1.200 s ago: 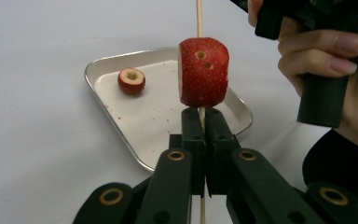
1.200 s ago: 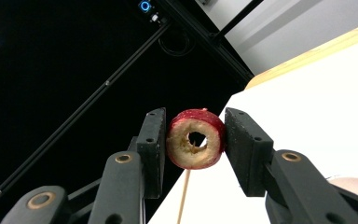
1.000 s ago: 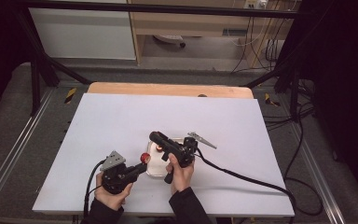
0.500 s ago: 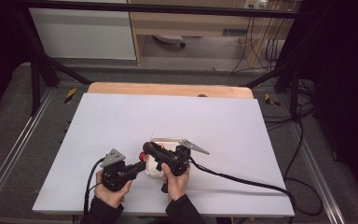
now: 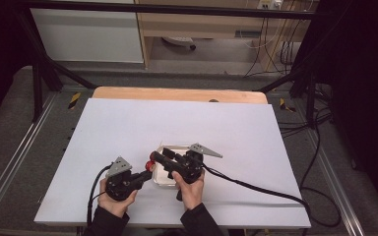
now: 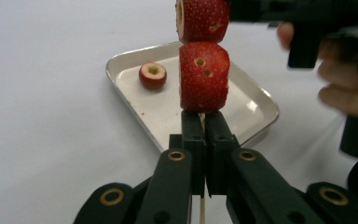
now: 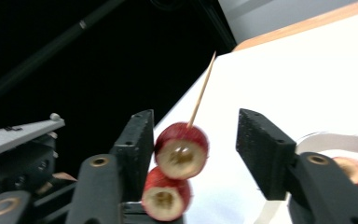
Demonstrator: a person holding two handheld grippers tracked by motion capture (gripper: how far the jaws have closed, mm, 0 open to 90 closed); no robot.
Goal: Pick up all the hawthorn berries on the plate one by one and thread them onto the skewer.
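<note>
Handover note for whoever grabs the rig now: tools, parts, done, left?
Left tool: shut on the skewer, pointing up.
Right tool: jaws have just been opening, upper strawberry piece between them, not pressed.
Two strawberry pieces are threaded; lower piece sits just above the left tool.
One loose piece lies in the metal tray on the white table.
Left: likely thread that last piece.

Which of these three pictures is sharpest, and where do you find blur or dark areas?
Left gripper view: sharpest, strawberries crisp, hand at right soft. Right gripper view: berries smeared, background black. High view: even light on the table, dark edges.
</note>
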